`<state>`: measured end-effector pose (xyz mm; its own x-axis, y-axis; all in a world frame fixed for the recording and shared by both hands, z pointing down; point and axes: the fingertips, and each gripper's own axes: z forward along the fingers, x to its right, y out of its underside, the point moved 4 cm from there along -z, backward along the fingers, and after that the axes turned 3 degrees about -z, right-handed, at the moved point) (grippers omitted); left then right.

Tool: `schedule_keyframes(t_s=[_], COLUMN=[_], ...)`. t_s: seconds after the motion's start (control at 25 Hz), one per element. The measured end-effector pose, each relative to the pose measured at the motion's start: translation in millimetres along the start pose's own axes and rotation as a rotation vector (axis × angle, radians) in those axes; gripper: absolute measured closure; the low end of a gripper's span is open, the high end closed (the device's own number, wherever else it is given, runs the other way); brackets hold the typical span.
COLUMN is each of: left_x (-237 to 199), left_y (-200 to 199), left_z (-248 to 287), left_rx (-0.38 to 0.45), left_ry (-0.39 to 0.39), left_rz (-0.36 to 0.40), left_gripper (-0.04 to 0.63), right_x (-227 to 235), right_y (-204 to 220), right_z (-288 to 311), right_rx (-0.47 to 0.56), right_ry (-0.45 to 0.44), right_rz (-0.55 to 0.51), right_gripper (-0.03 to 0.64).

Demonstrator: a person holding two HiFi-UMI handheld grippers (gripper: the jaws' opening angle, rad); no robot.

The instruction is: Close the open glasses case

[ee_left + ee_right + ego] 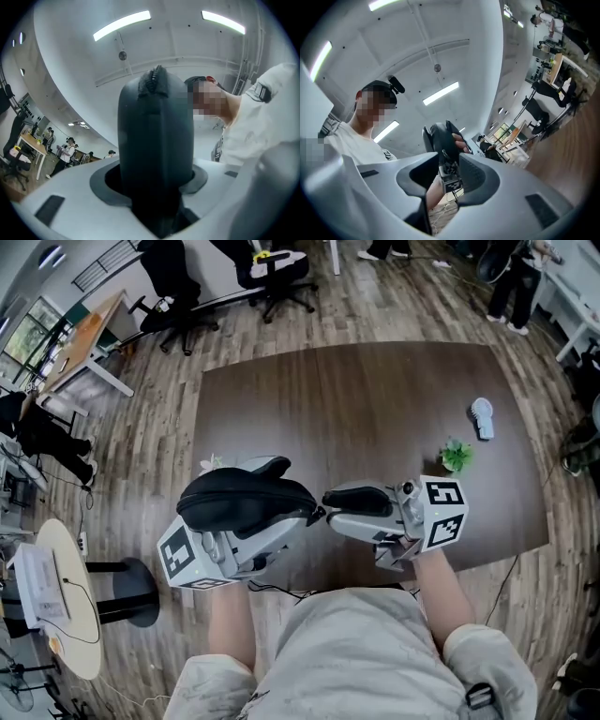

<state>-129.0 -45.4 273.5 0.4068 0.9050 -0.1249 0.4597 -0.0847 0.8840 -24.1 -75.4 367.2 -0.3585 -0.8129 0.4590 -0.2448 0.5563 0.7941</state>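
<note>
In the head view my left gripper (267, 532) holds a black zip-up glasses case (246, 501) above the near edge of the dark table (356, 399). The case's two halves lie together. In the left gripper view the case (154, 140) stands upright and fills the gap between the jaws, zip at the top. My right gripper (330, 508) points left, its tips just beside the case's right end. In the right gripper view its jaws (449, 173) stand apart with nothing pinched; the case (440, 138) shows beyond them.
A small green plant (456, 457) and a white object (482, 418) lie at the table's right. Office chairs (272, 268) stand beyond the far edge. A round side table (66, 596) is at the left. People stand in the room's background.
</note>
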Motion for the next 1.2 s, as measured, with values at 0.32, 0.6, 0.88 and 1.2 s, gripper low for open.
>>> schedule_keyframes(t_s=[0.32, 0.6, 0.88, 1.2], left_x=[1, 7, 12, 8], left_y=[2, 5, 21, 16], left_z=[8, 6, 12, 0], left_rx=[0.005, -0.065, -0.212, -0.128], left_ry=[0.017, 0.028, 0.037, 0.038], left_rz=[0.003, 0.045, 0.064, 0.042], left_gripper=[0.354, 0.354, 0.355, 0.355], right_x=[-4, -7, -2, 2], right_y=[-1, 6, 15, 10], right_z=[10, 11, 6, -2], right_rx=[0.026, -0.012, -0.125, 0.112], right_ry=[-0.124, -0.091, -0.029, -0.140], right_rz=[0.051, -0.004, -0.055, 0.200], right_gripper=[0.594, 0.601, 0.604, 0.614])
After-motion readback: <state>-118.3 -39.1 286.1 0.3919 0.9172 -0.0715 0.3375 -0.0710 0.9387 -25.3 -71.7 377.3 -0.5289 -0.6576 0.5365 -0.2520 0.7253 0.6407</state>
